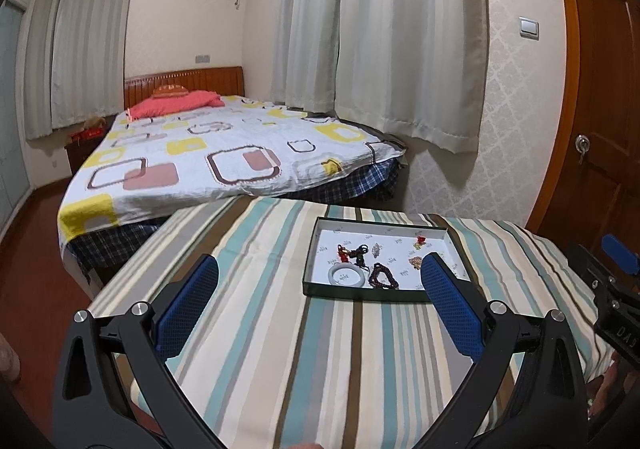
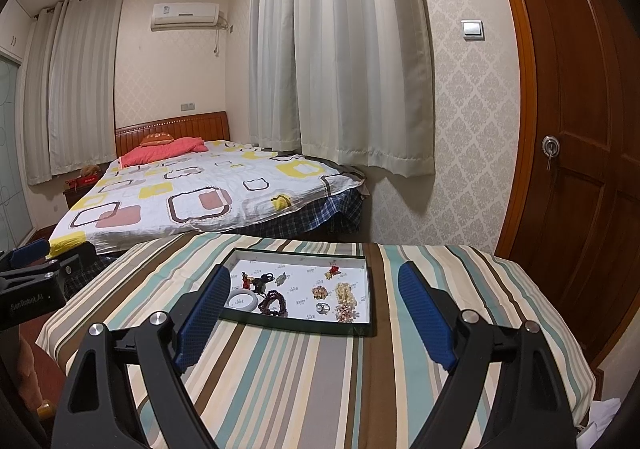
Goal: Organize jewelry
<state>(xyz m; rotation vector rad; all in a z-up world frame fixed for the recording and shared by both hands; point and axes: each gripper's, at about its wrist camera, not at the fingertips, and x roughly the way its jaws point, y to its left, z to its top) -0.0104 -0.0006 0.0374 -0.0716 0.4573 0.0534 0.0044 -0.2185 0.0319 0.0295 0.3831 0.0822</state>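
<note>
A shallow dark-rimmed tray point(image 1: 362, 295) point(image 2: 370, 289) with a white floor lies on the striped tablecloth. In it are several pieces of jewelry: a pale bangle point(image 1: 346, 275) point(image 2: 242, 299), a dark red bead bracelet point(image 1: 383, 278) point(image 2: 273, 303), a red and black knotted charm point(image 2: 253, 281), a small red ornament point(image 1: 419, 241) point(image 2: 333, 271), a ring point(image 2: 321, 306) and gold flower pieces point(image 2: 346, 299). My left gripper point(image 1: 318, 269) is open and empty, held above the cloth to the near left of the tray. My right gripper point(image 2: 314, 273) is open and empty, just short of the tray's near edge.
The striped table point(image 1: 256, 329) point(image 2: 304, 377) ends close to a bed point(image 1: 224, 153) point(image 2: 192, 193) behind it. Curtains point(image 2: 340, 69) and a wallpapered wall stand at the back. A wooden door point(image 2: 580, 129) is on the right. The other gripper shows at each view's edge point(image 1: 616, 289) point(image 2: 36, 281).
</note>
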